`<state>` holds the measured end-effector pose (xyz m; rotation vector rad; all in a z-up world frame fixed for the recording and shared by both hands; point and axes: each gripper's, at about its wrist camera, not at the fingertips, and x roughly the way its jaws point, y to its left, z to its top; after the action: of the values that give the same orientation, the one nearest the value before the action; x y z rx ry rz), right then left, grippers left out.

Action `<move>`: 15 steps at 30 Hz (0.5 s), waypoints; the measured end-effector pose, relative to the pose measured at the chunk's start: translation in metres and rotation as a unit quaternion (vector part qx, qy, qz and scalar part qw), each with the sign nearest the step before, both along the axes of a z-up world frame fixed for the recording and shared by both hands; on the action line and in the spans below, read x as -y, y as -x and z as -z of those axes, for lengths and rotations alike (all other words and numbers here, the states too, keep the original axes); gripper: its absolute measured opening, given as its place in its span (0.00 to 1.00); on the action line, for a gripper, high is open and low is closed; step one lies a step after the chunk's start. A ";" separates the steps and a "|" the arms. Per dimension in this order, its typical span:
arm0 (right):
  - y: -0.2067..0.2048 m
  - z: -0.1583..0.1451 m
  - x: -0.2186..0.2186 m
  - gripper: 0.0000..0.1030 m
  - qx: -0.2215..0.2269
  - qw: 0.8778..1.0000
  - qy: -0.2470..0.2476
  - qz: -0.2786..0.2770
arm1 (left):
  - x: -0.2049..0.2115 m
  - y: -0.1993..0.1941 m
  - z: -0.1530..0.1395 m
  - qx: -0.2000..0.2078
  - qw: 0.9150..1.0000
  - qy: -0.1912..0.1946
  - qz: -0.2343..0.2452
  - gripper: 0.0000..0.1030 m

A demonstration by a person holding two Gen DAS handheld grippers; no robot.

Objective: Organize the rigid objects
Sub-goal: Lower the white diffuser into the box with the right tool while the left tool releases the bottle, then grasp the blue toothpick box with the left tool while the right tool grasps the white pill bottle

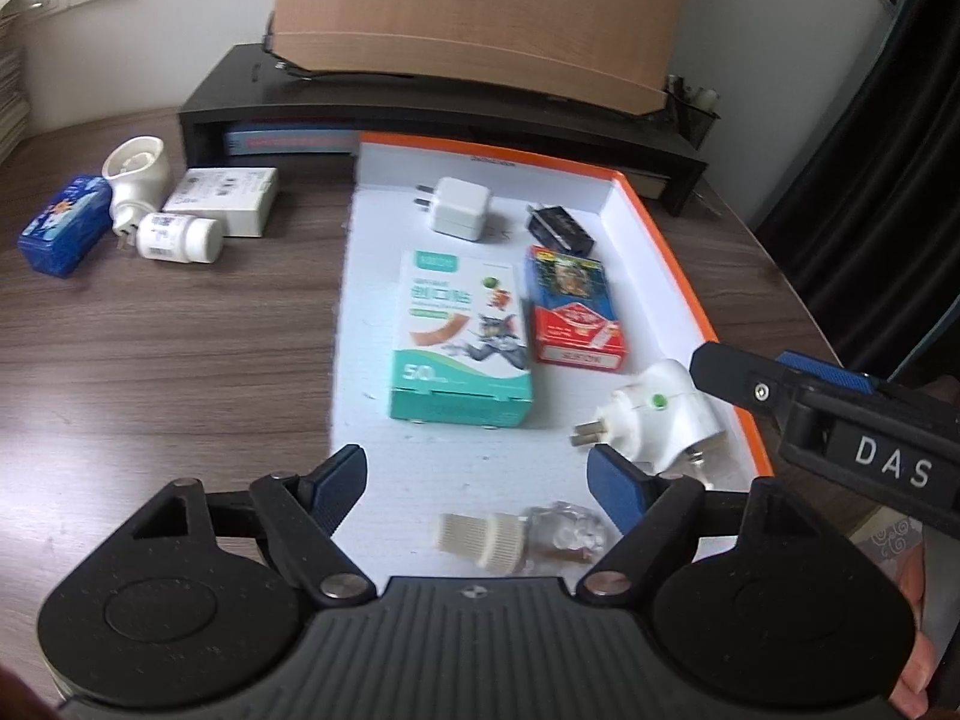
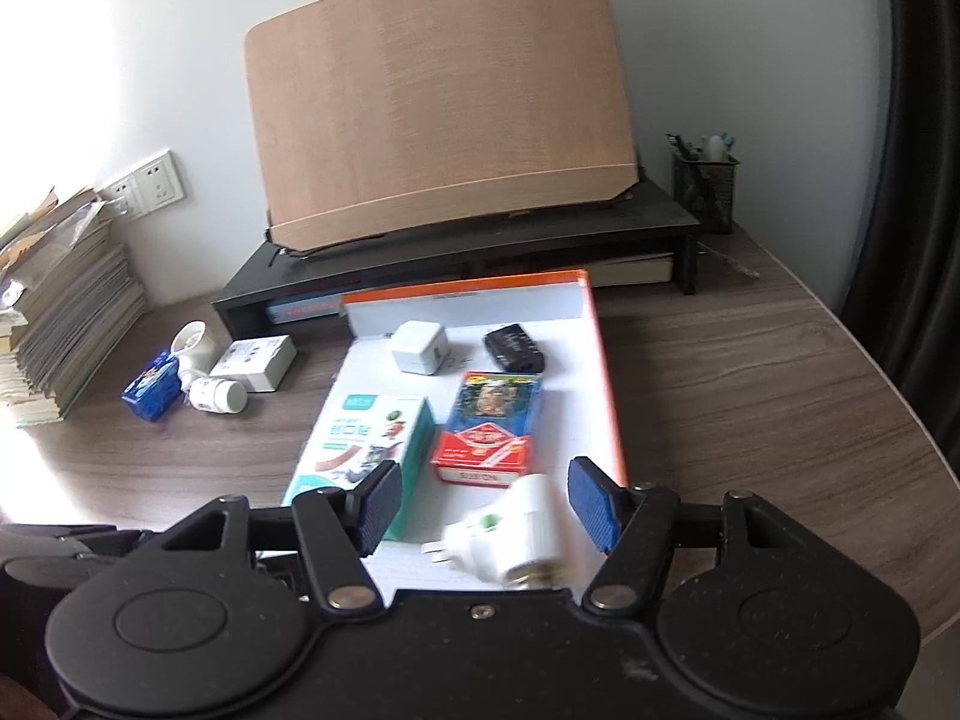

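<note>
In the tray [image 1: 678,276], both tongs spread: right tongs [image 2: 483,507] straddle the white plug [image 2: 528,534].

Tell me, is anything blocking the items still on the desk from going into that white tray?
Nothing visible. The white bottle and blue box lie on bare desk left of the tray, whose near left side appears open.

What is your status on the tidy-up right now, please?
Both grippers, left and right, open, empty. White plug adapter lies in the tray under right gripper. Nothing blocking.
</note>
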<state>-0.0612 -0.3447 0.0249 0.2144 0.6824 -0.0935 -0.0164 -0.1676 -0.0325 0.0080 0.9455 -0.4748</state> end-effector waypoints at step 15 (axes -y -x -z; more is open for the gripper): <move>-0.052 -0.002 -0.089 0.73 -0.005 0.999 -0.001 -0.046 | -0.098 -0.044 -0.011 0.014 0.998 -0.011 -0.064 0.80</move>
<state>-0.0092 -0.2553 0.0273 0.1845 0.7020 -0.0050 0.0276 -0.0696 -0.0218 -0.0263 0.9184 -0.3455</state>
